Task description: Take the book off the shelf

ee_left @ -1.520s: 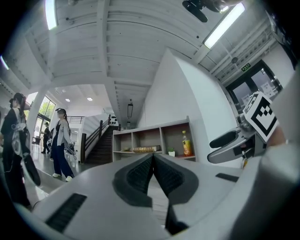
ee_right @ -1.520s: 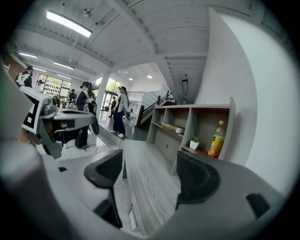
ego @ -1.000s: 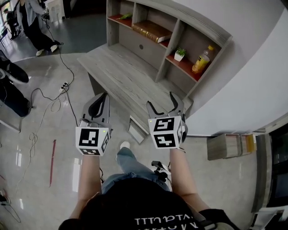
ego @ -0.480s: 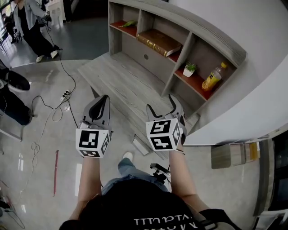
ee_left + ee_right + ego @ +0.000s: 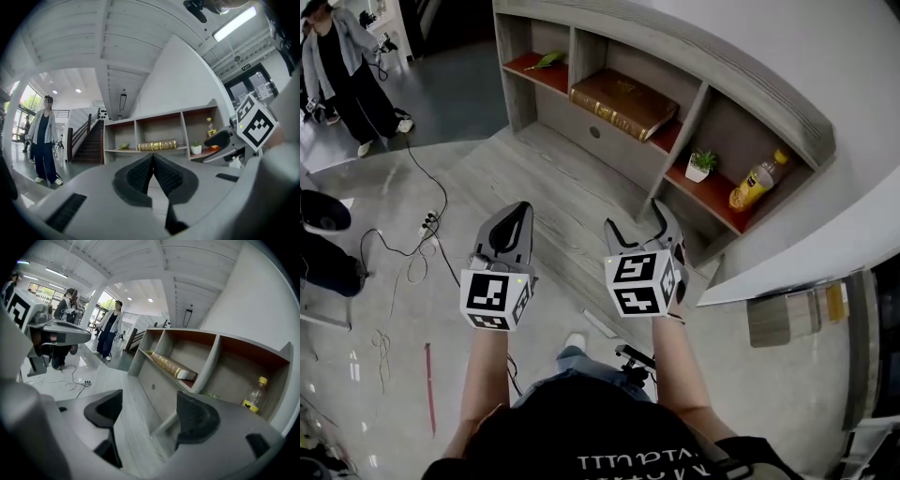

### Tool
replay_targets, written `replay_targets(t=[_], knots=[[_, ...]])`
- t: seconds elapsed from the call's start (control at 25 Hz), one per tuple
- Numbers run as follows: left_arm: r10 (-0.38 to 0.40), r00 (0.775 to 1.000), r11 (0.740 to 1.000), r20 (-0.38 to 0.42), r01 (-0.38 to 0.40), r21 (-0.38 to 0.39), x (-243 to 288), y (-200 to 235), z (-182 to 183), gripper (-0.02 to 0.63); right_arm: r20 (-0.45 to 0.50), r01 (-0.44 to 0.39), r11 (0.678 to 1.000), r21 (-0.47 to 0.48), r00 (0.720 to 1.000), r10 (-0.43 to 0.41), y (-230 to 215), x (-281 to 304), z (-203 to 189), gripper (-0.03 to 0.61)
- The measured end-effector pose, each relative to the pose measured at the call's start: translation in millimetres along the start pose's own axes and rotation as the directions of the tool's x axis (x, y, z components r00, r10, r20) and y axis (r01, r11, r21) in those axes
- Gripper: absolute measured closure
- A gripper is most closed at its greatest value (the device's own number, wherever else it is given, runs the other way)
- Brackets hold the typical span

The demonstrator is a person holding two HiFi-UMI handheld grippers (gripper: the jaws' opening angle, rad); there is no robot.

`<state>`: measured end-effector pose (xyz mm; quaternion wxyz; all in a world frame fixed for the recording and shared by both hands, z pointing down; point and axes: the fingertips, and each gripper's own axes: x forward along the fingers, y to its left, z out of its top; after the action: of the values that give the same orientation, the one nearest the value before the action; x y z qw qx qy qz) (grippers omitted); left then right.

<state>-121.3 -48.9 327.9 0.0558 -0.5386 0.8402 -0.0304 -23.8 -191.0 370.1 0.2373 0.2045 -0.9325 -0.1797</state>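
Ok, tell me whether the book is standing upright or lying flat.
Lying flat: the book rests on its broad cover in the middle compartment of the shelf, spine facing outward.

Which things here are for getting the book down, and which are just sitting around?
For the job:
book, lying flat in the middle compartment
shelf
left gripper, shut and empty
right gripper, open and empty

Just lying about:
potted plant and bottle, right compartment
green leafy thing, left compartment
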Motion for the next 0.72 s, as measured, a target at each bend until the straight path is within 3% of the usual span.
replay_targets(t=[0.32, 0.72], knots=[[-0.072, 0.997, 0.997, -0.003, 0.072, -0.009, 66, 13, -11, 0.603, -0.002, 0.034, 0.999, 0.023, 0.999, -0.034, -19, 47, 11, 0.207], [-0.149, 0.989, 0.988, 0.007, 0.149, -0.04, 110, -3, -21, 0.603, 0.01, 0.1, 0.995, -0.005, 0.995, -0.1, -44, 59, 5, 0.207]])
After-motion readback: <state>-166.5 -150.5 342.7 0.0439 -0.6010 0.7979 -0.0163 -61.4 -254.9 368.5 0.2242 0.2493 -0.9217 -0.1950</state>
